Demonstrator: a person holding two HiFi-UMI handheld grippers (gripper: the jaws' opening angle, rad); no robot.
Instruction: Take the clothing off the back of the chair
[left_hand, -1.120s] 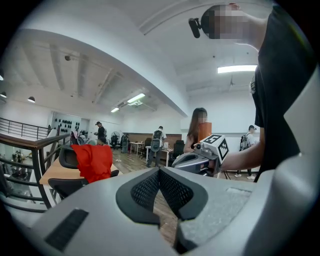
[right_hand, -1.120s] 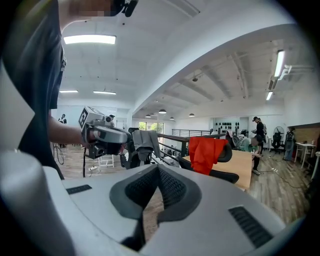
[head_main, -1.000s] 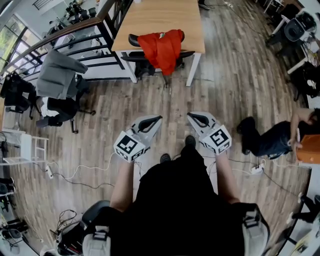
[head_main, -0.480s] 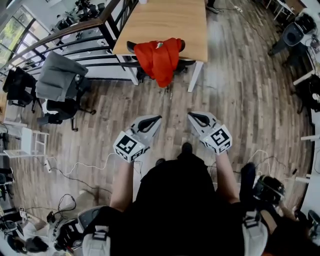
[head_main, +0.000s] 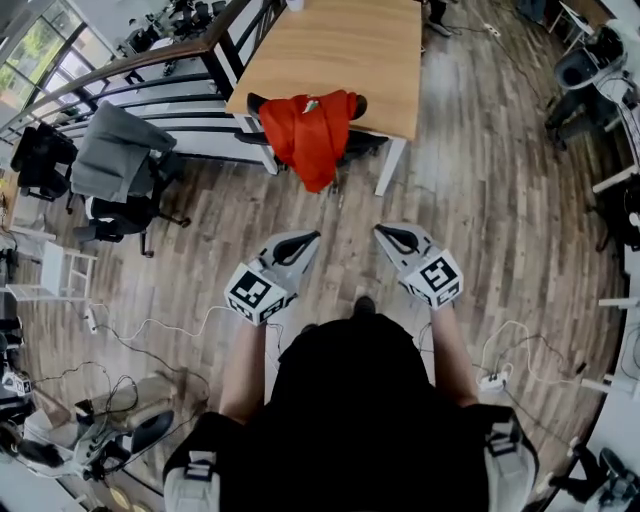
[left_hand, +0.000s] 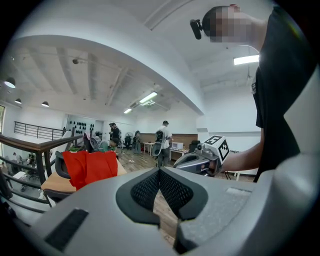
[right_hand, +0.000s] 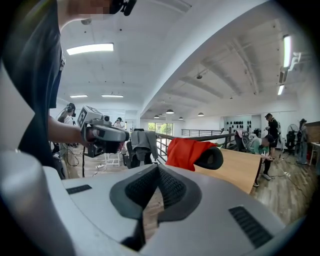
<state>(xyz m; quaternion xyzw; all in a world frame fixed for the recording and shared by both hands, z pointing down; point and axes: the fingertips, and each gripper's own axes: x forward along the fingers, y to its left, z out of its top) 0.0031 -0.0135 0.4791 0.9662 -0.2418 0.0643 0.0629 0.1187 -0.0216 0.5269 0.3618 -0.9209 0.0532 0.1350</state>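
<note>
A plank wood floor (head_main: 480, 200) fills the room. A pale wooden tabletop (head_main: 340, 45) stands at the far side, with a dark railing (head_main: 150, 60) running off from its left edge. A black chair (head_main: 365, 143) is pushed in at the tabletop's near edge. The red clothing (head_main: 310, 130) hangs over the chair's back and drapes down toward the floor, with the black headrest showing on either side of it. Well to the left of the tabletop's near left corner, a 2nd chair (head_main: 130, 215) carries a grey jacket (head_main: 115, 150).

The person stands well back from the tabletop and holds the 2 grippers side by side, apart from each other, both aimed toward the red clothing. The left gripper (head_main: 318, 236) has its fingers (left_hand: 145, 190) pressed together with nothing between them. The right gripper (head_main: 378, 231) is the same: its fingers (right_hand: 172, 187) meet at the tips and pinch nothing.
</note>
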